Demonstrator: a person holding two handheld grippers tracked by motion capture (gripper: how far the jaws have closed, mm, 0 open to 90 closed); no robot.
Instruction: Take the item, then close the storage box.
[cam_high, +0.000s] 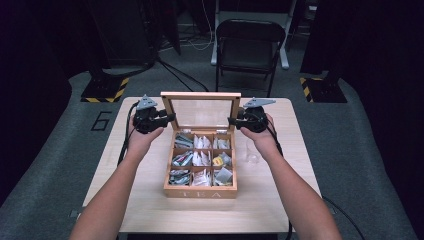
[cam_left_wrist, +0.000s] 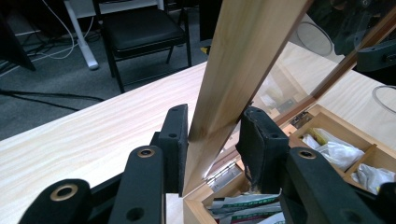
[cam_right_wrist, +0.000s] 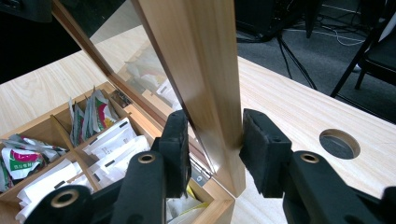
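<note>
A wooden tea box (cam_high: 200, 187) sits mid-desk (cam_high: 150, 210), its glass lid (cam_high: 201, 113) standing upright. The left gripper (cam_high: 170, 118) fingers (cam_left_wrist: 175, 140) clench the lid's left frame edge; the right gripper (cam_high: 231, 121) fingers (cam_right_wrist: 176, 140) clench its right edge.

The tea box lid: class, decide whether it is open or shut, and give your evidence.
Open. The lid stands upright behind the tea box, exposing compartments of tea bags. Each hand-held gripper, left and right, has its jaws around a side rail.

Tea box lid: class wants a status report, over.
Left gripper shut on lid, left edge. Right gripper straddles right edge, grip unclear. Lid upright, tea box open. Nothing in the way.
</note>
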